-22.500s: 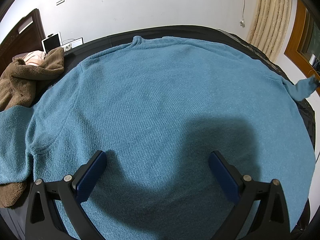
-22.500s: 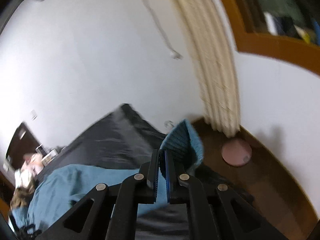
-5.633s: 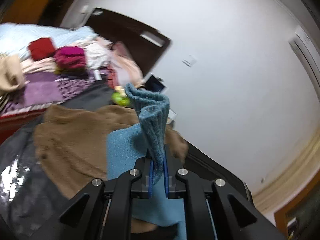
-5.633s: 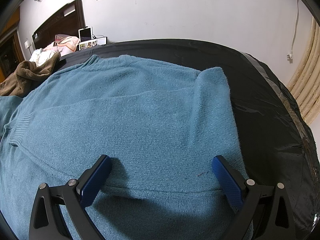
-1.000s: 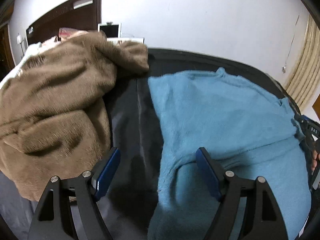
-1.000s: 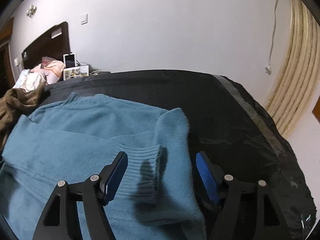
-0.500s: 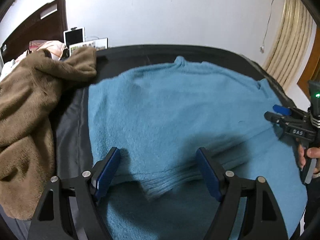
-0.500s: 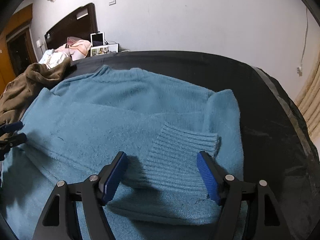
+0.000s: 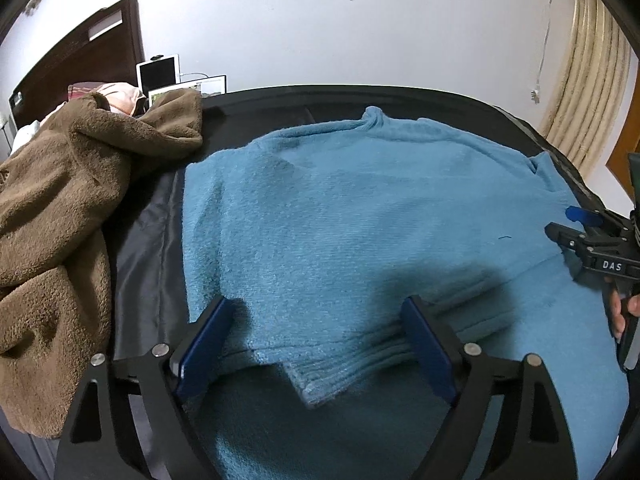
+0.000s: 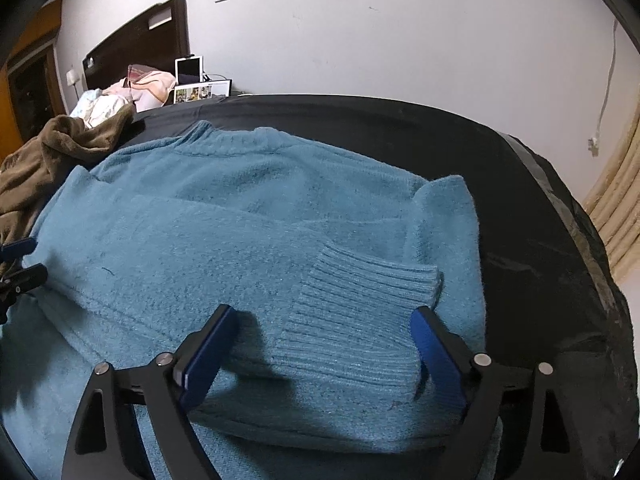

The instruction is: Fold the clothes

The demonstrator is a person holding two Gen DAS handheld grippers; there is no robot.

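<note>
Both sets of jaws are opening and grip nothing: the left gripper (image 9: pixel 316 344) straddles a folded sleeve cuff (image 9: pixel 332 376) without pressing it, and the right gripper (image 10: pixel 320 354) straddles the other ribbed cuff (image 10: pixel 360 320) the same way.

Locate the blue sweater (image 9: pixel 360 220) flat on the dark-covered bed (image 10: pixel 540 240), collar (image 9: pixel 374 118) at 12 o'clock in the left wrist view. Both sleeves lie crossed inward over the body, so the garment now forms a narrow rectangle. This placement keeps loose fabric inside the outline and, by judgement, prepares the next lengthwise fold.

Note that you hold each gripper tilted downward over its own side of the garment. This stance lets each cuff drop clear of the pads (image 10: pixel 204 356) and settle flat instead of dragging back out.

Observe the brown fleece garment (image 9: pixel 60 220) heaped at 9 o'clock in the left wrist view, just beside the sweater edge but apart from it. Keep it clear of the fold line.

Expect the knit to be soft and limp; a cuff may spring or slide if you brush it on withdrawal.
</note>
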